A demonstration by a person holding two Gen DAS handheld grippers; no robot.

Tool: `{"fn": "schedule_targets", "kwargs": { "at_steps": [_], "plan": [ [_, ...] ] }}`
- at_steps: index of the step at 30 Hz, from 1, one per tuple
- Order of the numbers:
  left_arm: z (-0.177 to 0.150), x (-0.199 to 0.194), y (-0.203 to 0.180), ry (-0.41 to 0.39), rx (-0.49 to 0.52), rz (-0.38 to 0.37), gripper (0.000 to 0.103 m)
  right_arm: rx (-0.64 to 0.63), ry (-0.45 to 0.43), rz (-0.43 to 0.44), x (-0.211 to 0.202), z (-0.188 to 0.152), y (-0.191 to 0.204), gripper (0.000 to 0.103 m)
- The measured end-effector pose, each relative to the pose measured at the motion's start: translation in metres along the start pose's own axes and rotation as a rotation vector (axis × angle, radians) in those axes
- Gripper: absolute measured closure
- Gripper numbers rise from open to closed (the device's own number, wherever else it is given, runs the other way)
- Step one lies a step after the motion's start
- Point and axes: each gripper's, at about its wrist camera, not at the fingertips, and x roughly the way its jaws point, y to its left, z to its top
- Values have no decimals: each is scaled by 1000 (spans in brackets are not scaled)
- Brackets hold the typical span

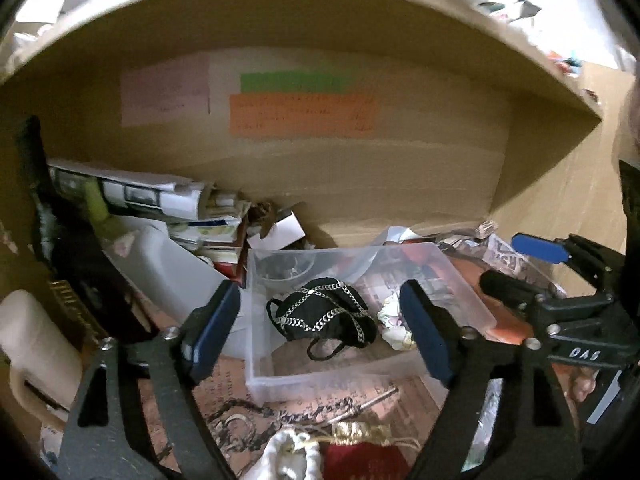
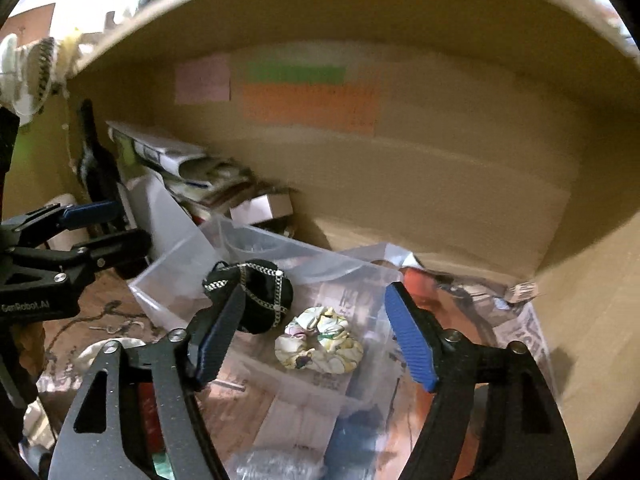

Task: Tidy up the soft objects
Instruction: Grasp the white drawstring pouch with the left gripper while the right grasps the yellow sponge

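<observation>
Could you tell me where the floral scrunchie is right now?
The floral scrunchie lies inside the clear plastic bin, right of the black chain-trimmed pouch.

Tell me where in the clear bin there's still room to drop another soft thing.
The clear bin has bare floor at its near end, in front of the black pouch and the scrunchie, and along its right wall. Its far left corner holds a small clear bowl. Outside the bin's left wall it is crowded with a white jug and stacked papers.
</observation>
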Motion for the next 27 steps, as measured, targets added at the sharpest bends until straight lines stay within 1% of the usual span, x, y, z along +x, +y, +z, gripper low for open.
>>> {"fn": "schedule_targets", "kwargs": {
  "at_steps": [3, 5, 10, 14, 19, 22, 27],
  "plan": [
    [-10, -18, 3, -13, 12, 3, 16, 7, -37, -9, -17, -6, 1, 26],
    [-17, -24, 4, -10, 14, 6, 15, 10, -54, -15, -29, -14, 3, 25],
    [-39, -39, 15, 28, -2, 2, 15, 24, -53, -30, -46, -36, 4, 23],
    [-56, -42, 19, 71, -15, -2, 15, 39, -13, -47, -50, -58, 1, 23],
    [-79, -37, 24, 143, -20, -1, 15, 71, 65, -70, -48, -89, -5, 23],
    [-94, -28, 26, 202, -28, -13, 15, 123, 112, -66, -44, -105, -12, 23],
    [-117, -18, 28, 270, -57, -24, 15, 194, 182, -57, -37, -128, -22, 23]
  ]
}}
